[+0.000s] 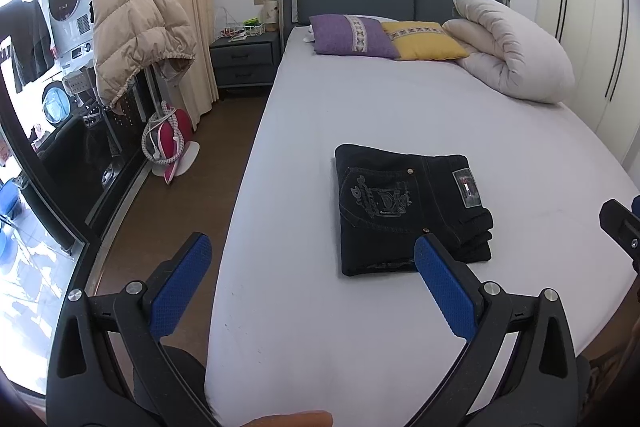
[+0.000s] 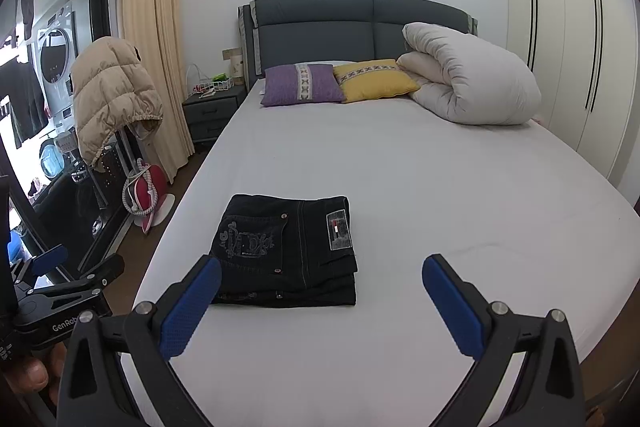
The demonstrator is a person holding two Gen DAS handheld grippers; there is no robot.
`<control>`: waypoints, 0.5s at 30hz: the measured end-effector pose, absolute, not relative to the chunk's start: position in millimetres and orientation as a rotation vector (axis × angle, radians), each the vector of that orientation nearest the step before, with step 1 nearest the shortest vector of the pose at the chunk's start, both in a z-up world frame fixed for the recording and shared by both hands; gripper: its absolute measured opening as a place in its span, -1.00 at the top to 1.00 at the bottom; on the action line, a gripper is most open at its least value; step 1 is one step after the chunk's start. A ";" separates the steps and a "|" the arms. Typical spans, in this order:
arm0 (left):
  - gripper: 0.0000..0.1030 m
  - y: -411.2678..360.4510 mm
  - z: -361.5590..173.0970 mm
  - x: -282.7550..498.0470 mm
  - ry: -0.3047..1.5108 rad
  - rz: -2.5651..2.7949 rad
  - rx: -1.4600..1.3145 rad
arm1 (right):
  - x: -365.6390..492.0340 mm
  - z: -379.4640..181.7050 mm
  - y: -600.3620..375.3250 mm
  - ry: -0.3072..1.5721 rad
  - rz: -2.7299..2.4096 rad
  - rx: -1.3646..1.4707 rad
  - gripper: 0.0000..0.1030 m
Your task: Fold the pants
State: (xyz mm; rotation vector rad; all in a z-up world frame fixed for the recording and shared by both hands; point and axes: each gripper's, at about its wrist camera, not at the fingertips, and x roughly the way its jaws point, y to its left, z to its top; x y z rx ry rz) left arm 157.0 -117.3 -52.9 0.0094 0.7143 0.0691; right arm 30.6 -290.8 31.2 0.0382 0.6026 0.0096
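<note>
Both views are bright and evenly lit by soft daylight. It comes from the glass door [image 1: 48, 107] on the left, where the outdoor floor at the lower left of the left wrist view is blown out to white glare. The bed sheet [image 1: 400, 115] reads pale and flat, with only a faint soft shadow under the folded pants [image 2: 288, 251]. Focus is sharp through the middle. Fisheye distortion bends the wardrobe [image 2: 560, 27] and curtain [image 2: 148, 27], and black vignetting cuts all 4 corners. The dark denim loses detail in its folds.
</note>
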 end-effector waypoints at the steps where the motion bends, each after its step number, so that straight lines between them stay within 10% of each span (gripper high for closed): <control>1: -1.00 -117.8 -53.3 157.6 0.715 0.067 0.010 | 30.8 31.8 -290.9 0.602 0.010 0.038 -1.00; 15: -1.00 -120.5 -57.4 157.6 0.714 0.060 0.014 | 31.7 33.8 -293.2 0.603 0.011 0.038 -1.00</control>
